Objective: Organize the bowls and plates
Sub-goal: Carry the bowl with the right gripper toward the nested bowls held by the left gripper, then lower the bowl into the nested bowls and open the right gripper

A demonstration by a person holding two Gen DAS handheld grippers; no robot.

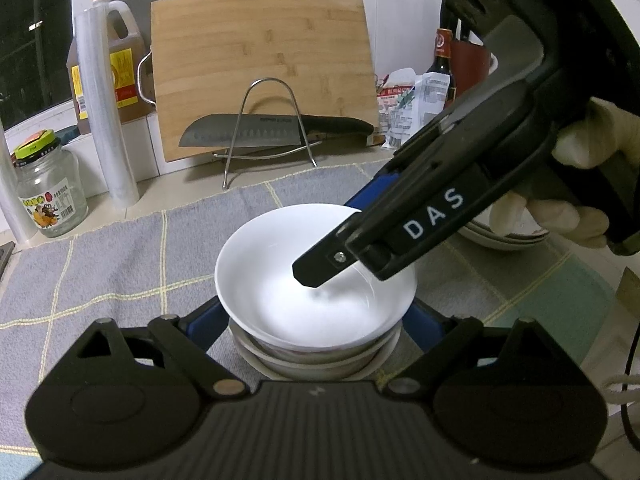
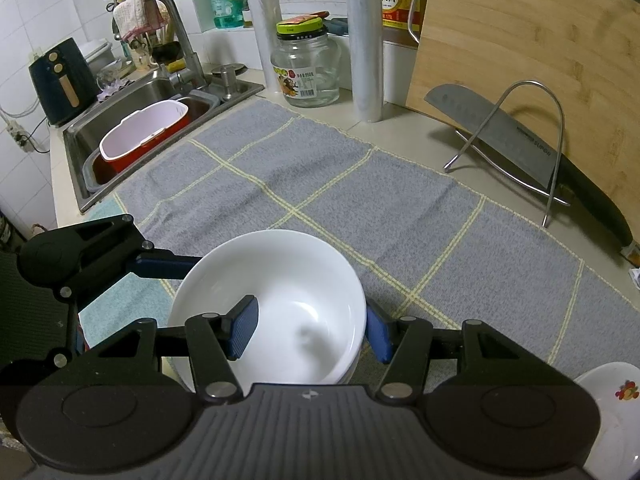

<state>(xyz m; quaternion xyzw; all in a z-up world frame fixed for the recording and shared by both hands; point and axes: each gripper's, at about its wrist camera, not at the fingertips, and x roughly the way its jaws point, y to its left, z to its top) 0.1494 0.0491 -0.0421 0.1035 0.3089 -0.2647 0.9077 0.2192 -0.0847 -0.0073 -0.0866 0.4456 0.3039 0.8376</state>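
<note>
A white bowl point(image 2: 276, 304) sits on top of a short stack of bowls point(image 1: 316, 356) on a grey checked cloth point(image 2: 360, 208), near the front of the counter. The right gripper point(image 2: 312, 330) is clamped on the bowl's right wall, one pad inside and one outside, while the left gripper point(image 1: 316, 320) brackets the stack underneath with jaws apart, contact unclear. To nest it well, I would seat the bowl level and centred before loosening the clamp, steadying the stack so nothing tips.
</note>
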